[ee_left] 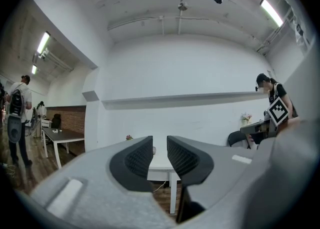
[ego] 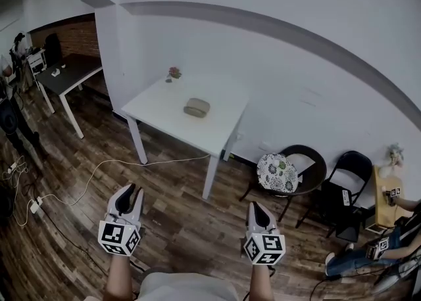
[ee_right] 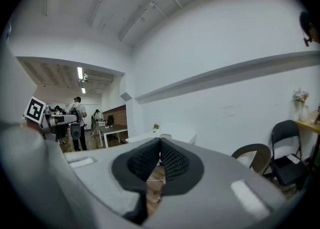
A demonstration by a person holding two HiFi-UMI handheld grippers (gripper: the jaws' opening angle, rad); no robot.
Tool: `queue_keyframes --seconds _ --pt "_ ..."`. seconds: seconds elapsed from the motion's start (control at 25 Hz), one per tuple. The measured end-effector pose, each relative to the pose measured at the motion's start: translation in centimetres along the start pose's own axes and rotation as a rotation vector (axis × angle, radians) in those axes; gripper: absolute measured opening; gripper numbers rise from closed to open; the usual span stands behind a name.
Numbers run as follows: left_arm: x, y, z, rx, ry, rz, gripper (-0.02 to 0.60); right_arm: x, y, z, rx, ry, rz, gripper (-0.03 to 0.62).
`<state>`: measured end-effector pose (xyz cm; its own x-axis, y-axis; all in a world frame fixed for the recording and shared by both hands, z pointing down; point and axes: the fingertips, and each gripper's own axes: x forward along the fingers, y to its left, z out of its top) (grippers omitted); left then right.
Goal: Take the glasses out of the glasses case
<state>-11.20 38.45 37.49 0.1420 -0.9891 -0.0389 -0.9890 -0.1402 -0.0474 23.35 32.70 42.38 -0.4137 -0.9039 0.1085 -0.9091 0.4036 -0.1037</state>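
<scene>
Resting near the middle of the white counter (ego: 164, 106) at the far side of the room, the beige glasses case (ego: 196, 107) lies flat, well apart from both grippers. A small potted flower (ego: 173, 73) stands at the counter's far left corner, apart from the case.

Both grippers hang close to the person, low over the wooden floor (ego: 177, 221). The left gripper (ego: 131, 193) has its fingers (ee_left: 135, 160) spread by a narrow, even gap, and only the distant counter shows through it. The right gripper (ego: 255, 206) has its fingers (ee_right: 172, 162) pressed together at the tips, with nothing between them.

A white cable (ego: 99, 168) trails across the floor to the left of the counter. To the right, against the wall, stand a round chair with a floral cushion (ego: 279, 171) and a black folding chair (ego: 348, 181). A dark desk (ego: 69, 71) sits far left, and a person (ee_left: 20, 118) with a backpack stands near it in the left gripper view.
</scene>
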Motion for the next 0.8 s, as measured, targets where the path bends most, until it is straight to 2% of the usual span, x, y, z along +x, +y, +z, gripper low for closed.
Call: queue_keyframes --seconds 0.24,0.52,0.8 --pt "1.9 -1.8 -0.8 -0.002 0.016 -0.005 0.097 1.6 -2.0 -0.2 -0.006 0.021 0.014 0.003" --pt "4.1 0.2 -1.9 -0.007 0.030 0.002 0.097 4.8 -2.0 -0.9 0.002 0.032 0.021 0.003" --pt "9.3 2.6 -3.2 -0.010 0.051 -0.025 0.097 9.2 -2.5 -1.8 0.015 0.056 -0.010 0.003"
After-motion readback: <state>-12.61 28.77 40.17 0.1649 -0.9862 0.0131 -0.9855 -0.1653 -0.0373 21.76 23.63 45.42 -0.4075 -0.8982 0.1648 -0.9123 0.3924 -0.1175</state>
